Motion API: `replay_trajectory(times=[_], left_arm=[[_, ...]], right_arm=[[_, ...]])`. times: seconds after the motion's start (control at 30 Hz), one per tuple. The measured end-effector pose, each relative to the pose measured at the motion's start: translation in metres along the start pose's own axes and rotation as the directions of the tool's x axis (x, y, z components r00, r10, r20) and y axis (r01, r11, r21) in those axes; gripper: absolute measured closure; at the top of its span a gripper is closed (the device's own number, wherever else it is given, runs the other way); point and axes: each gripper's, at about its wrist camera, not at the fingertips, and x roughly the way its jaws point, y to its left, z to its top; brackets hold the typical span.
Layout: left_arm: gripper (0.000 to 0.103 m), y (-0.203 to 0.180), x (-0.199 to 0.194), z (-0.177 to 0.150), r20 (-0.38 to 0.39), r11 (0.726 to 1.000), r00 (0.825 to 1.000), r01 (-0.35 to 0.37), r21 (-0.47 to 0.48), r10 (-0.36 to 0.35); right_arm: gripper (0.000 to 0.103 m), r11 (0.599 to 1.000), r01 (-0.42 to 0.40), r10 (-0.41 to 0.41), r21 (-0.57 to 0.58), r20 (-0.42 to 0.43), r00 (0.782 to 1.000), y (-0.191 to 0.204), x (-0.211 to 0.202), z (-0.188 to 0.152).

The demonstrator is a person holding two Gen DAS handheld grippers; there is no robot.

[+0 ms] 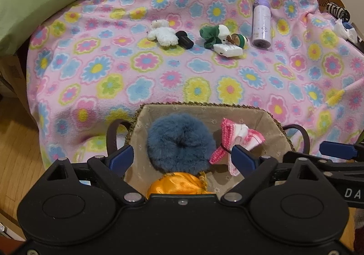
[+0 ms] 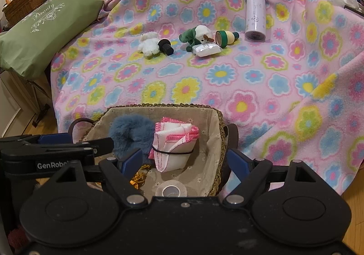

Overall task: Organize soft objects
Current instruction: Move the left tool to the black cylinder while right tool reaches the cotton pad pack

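- Both grippers, left [image 1: 183, 156] and right [image 2: 184, 159], hang wide open over the basket [image 2: 218, 123], holding nothing.
- The scrunchie [image 1: 180, 141] and pink cloth [image 2: 175, 141] lie inside; a careless dip could snag either.
- Far off on the blanket [image 2: 250, 86], the bear [image 2: 149, 45] touches a black cap [image 2: 166, 46] and the green plush [image 2: 195, 35] touches a white packet [image 2: 206, 49]; a sloppy pinch could catch those hard bits.

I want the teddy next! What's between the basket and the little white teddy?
Only bare flowery blanket lies between the basket and the white teddy; both views show it.
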Motion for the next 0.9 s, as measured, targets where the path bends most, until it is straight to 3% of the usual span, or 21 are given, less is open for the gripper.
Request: replay_trajectory(times=[0.17, 0.3, 0.43, 0.63, 0.9], left_arm=[[0.008, 0.002, 0.005, 0.013, 0.036, 0.998, 0.998, -0.049, 0.037, 0.048], [0.007, 0.004, 0.017, 0.032, 0.061, 0.992, 0.994, -0.097, 0.082, 0.092], [0.003, 0.009, 0.028, 0.053, 0.113, 0.987, 0.987, -0.123, 0.107, 0.111], [0.003, 0.016, 0.052, 0.082, 0.168, 0.983, 0.978, -0.143, 0.118, 0.122], [0.003, 0.024, 0.096, 0.109, 0.180, 0.984, 0.978, -0.132, 0.117, 0.109]], right_arm=[[0.017, 0.998, 0.041, -0.040, -0.042, 0.023, 0.999, 0.000, 0.004, 0.010], [0.010, 0.998, 0.062, -0.060, -0.029, 0.070, 0.996, -0.009, 0.009, 0.031], [0.000, 0.995, 0.098, -0.099, 0.013, 0.164, 0.981, -0.020, 0.014, 0.054], [0.000, 0.988, 0.149, -0.153, 0.032, 0.250, 0.956, -0.032, 0.032, 0.084], [0.000, 0.982, 0.188, -0.186, 0.012, 0.231, 0.955, -0.045, 0.083, 0.108]])
